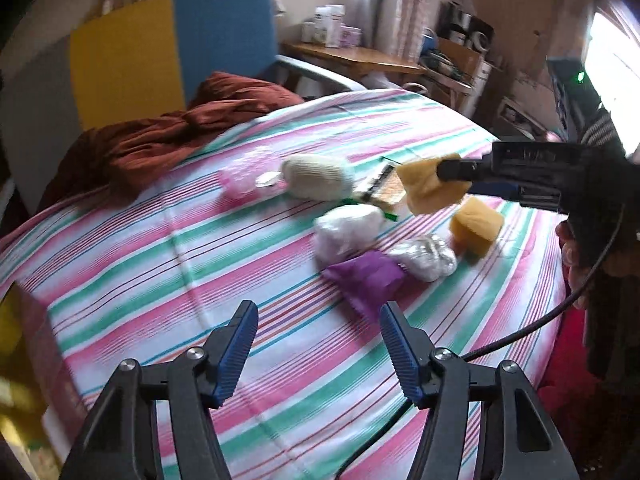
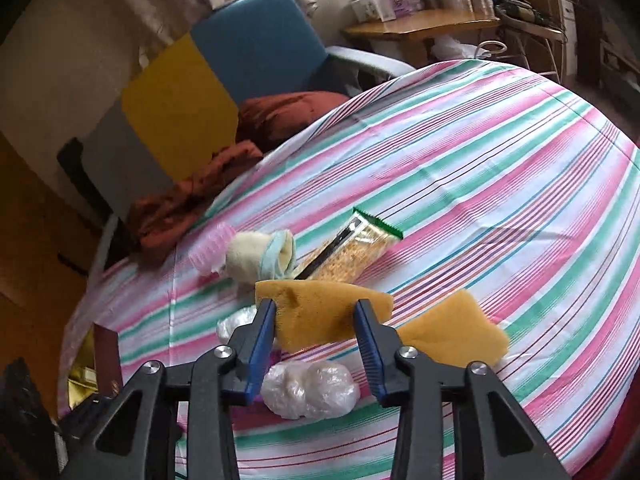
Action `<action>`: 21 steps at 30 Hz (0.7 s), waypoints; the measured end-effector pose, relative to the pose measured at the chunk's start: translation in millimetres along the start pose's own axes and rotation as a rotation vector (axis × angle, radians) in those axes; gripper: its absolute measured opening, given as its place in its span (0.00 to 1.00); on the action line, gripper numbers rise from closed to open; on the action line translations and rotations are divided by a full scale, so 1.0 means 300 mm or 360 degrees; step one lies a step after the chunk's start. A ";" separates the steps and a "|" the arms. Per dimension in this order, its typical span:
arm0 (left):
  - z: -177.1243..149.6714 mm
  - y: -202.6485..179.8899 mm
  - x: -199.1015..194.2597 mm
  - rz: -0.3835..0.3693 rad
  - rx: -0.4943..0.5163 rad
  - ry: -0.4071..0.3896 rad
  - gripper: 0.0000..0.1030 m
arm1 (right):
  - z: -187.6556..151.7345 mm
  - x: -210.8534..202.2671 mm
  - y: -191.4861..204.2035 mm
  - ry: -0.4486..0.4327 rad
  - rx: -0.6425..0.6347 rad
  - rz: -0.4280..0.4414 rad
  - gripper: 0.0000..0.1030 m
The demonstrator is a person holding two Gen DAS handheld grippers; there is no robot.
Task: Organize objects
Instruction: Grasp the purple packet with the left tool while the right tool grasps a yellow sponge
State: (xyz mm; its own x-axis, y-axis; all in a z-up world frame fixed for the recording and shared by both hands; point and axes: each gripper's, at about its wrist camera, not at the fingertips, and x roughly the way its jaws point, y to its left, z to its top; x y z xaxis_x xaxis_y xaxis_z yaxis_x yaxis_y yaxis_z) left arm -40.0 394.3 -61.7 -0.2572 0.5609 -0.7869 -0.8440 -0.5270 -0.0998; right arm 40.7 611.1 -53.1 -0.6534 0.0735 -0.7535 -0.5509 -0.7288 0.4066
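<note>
At the lower left edge of the left wrist view, a yellow and maroon box (image 1: 28, 364) is cut off and smeared by blur. The boxes (image 1: 328, 26) on the far counter (image 1: 356, 56) are too small to read. In the right wrist view the held sponge (image 2: 320, 316) hides part of a clear plastic bag (image 2: 236, 322).

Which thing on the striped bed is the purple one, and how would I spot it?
On the striped bed, find the cluster of small items in the middle. The purple pouch lies at its near edge, touching a clear crinkly bag. It is the cluster's only purple item.
</note>
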 end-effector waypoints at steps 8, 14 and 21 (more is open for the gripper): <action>0.054 -0.061 0.133 -0.0034 0.0102 0.0047 0.62 | 0.006 -0.001 0.018 0.0005 -0.0038 0.0035 0.39; 0.087 -0.094 0.219 -0.0067 0.0162 0.0111 0.63 | 0.002 0.013 0.025 0.0037 -0.0073 0.0036 0.39; 0.072 -0.085 0.278 -0.0130 0.0121 0.0162 0.33 | -0.001 0.025 0.018 0.0046 -0.0087 -0.0013 0.39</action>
State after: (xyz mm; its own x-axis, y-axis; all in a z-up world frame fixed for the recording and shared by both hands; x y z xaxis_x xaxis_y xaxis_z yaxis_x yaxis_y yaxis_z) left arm -50.1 468.3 -111.5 -0.1401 0.5303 -0.8361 -0.8945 -0.4298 -0.1227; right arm 32.9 607.4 -56.5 -0.6334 0.0605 -0.7715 -0.5266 -0.7642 0.3724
